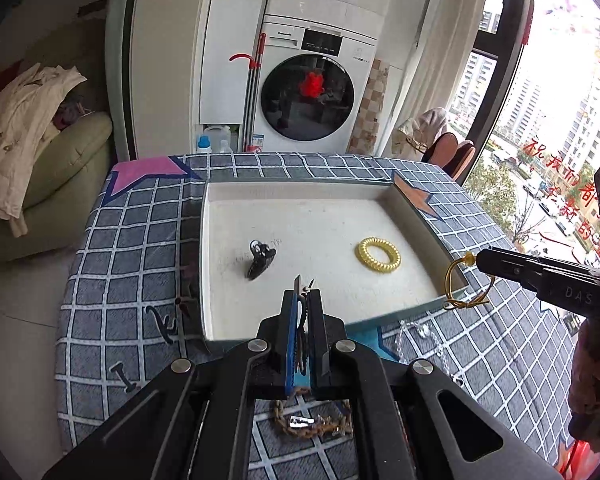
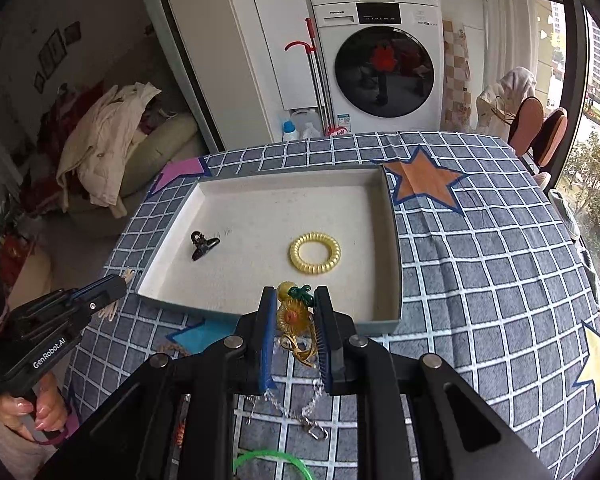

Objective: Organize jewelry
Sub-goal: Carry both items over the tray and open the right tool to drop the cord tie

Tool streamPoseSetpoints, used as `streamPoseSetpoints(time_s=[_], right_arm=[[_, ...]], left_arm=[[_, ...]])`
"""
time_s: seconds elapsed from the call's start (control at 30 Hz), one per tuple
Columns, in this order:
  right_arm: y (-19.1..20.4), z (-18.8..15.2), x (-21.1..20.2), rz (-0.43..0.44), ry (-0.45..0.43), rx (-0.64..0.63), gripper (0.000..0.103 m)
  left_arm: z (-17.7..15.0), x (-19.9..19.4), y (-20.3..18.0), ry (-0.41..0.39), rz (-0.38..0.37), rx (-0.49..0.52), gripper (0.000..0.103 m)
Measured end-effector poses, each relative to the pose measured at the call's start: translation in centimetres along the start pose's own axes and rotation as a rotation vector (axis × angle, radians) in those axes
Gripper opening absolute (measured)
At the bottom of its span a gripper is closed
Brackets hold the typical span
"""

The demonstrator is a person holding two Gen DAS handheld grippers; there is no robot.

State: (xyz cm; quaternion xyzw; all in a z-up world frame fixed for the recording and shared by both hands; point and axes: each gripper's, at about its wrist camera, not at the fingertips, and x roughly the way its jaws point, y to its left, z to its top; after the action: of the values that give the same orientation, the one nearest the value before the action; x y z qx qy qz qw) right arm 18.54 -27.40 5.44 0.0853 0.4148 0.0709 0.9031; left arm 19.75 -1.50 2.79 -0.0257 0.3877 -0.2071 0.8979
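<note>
Gripping a yellow flower hair tie (image 2: 293,316) between nearly closed jaws, the right gripper (image 2: 294,300) hovers at the tray (image 2: 388,200) edge; the left gripper (image 1: 304,300) pinches a thin dark clip (image 1: 305,286), jaws fully closed.

A home: a washing machine (image 1: 307,96) stands behind the desk (image 1: 140,240), clothes (image 1: 20,128) piled on a sofa (image 1: 68,168) beside it.

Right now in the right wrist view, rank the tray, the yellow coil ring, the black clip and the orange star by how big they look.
1. Tray
2. Orange star
3. Yellow coil ring
4. Black clip

The ring and clip lie inside the tray at about the same depth, so their order is safe.
</note>
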Motion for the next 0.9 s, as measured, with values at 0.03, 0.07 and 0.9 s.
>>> streamPoseSetpoints(time_s=[0.03, 0.07, 0.9], right_arm=[[-0.1, 0.6, 0.5, -0.001, 0.0, 0.004, 0.02], [-0.2, 1.1, 1.0, 0.002, 0.001, 0.009, 0.02], [-5.3, 3.2, 12.3, -0.02, 0.08, 0.173, 0.02]], left_arm=[[0.5, 0.5, -0.1, 0.002, 0.003, 0.0, 0.025], [1.0, 1.1, -0.1, 0.003, 0.004, 0.0, 0.025], [3.2, 13.6, -2.2, 0.137, 0.108, 0.07, 0.025]])
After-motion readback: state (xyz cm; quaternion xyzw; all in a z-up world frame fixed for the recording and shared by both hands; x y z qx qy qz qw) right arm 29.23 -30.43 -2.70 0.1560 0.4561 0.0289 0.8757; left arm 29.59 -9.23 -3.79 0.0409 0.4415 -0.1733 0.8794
